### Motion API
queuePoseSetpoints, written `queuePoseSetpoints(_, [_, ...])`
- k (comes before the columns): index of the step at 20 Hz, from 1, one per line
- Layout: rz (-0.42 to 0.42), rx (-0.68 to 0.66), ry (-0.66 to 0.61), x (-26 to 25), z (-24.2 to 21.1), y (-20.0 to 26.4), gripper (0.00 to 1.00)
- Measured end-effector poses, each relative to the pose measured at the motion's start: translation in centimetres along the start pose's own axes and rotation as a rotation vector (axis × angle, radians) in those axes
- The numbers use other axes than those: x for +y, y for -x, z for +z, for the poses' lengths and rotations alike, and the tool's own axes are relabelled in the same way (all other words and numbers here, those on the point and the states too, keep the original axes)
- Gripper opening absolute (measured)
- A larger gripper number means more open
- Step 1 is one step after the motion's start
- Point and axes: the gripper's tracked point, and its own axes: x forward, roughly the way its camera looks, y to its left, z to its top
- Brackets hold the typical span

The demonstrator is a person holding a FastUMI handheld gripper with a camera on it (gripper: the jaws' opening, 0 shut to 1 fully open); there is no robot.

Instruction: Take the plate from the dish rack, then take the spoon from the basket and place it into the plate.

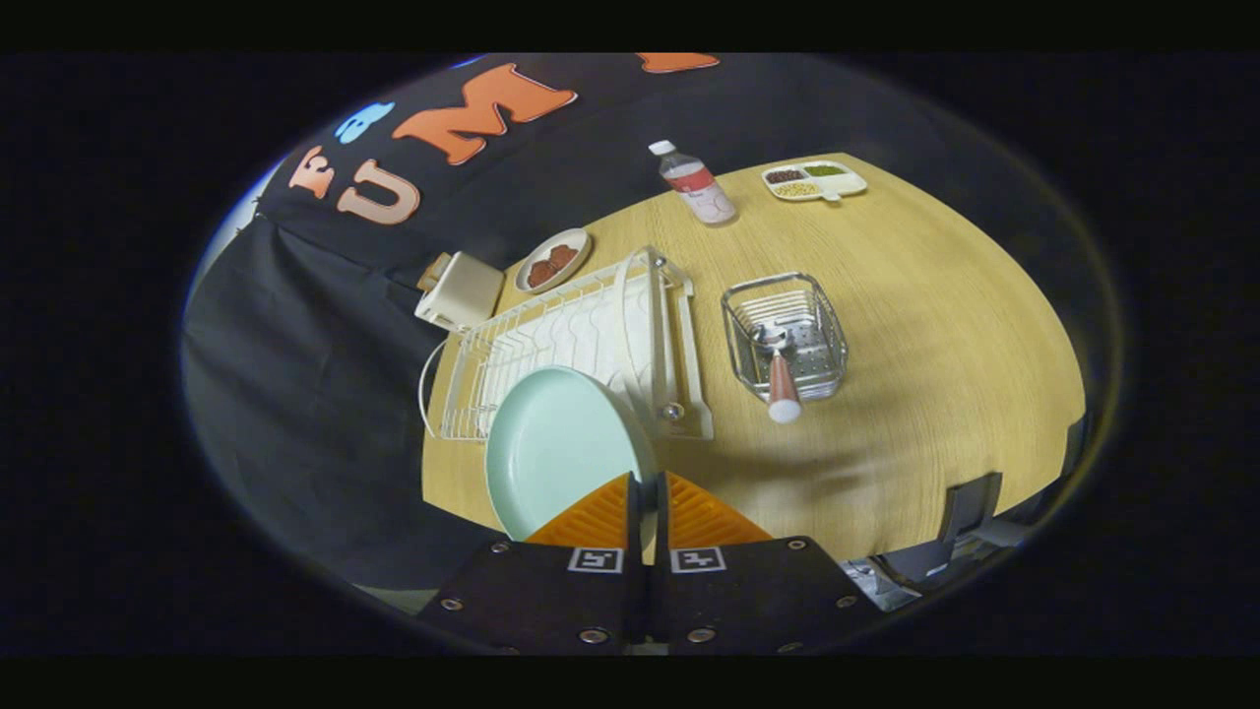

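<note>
My gripper (647, 484) is shut on the rim of a pale green plate (556, 443), both fingers pinching its edge. The plate hangs lifted, tilted, in front of the near end of the white wire dish rack (571, 340), which lies beyond the fingers. To the right of the rack stands a wire basket (785, 335). A spoon (778, 364) with a reddish handle and white tip leans in it, its handle poking out over the basket's near rim.
The wooden table (935, 325) also carries a small dish of brown food (553, 261), a cream box (460, 289), a lying bottle (695, 184) and a divided tray of food (814, 180) at the far side. Bare wood lies right of the basket.
</note>
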Motion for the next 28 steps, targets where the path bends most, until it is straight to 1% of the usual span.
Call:
queuePoseSetpoints(5, [0.069, 0.035, -0.017, -0.6, -3.6, -1.4, 0.04])
queuePoseSetpoints(9, [0.116, 0.063, -0.08, -1.1, -5.5, -3.1, 0.03])
queuePoseSetpoints(12, [0.095, 0.08, -0.093, -2.3, -7.0, -4.5, 0.03])
queuePoseSetpoints(15, [0.062, 0.073, -0.117, -3.5, -7.2, -5.8, 0.04])
queuePoseSetpoints(17, [0.047, 0.048, -0.144, -3.9, -6.7, -6.7, 0.1])
queuePoseSetpoints(18, [0.049, 0.037, -0.15, -3.8, -6.5, -6.8, 0.14])
queuePoseSetpoints(19, [0.065, 0.022, -0.15, -3.6, -5.8, -6.0, 0.17])
queuePoseSetpoints(21, [0.084, -0.095, -0.155, -3.0, -3.5, -5.1, 0.24])
queuePoseSetpoints(22, [0.069, -0.173, -0.131, -3.3, -1.9, -4.3, 0.31])
queuePoseSetpoints(23, [0.032, -0.259, -0.084, -3.8, -0.2, -3.2, 0.46])
queuePoseSetpoints(24, [-0.007, -0.359, -0.025, -4.3, 1.8, -1.8, 0.53])
queuePoseSetpoints(25, [-0.049, -0.451, 0.04, -4.4, 3.9, -0.6, 0.65])
queuePoseSetpoints(27, [-0.141, -0.586, 0.166, -4.6, 7.2, 1.0, 0.7])
queuePoseSetpoints(28, [-0.181, -0.632, 0.22, -4.6, 8.2, 1.5, 0.7])
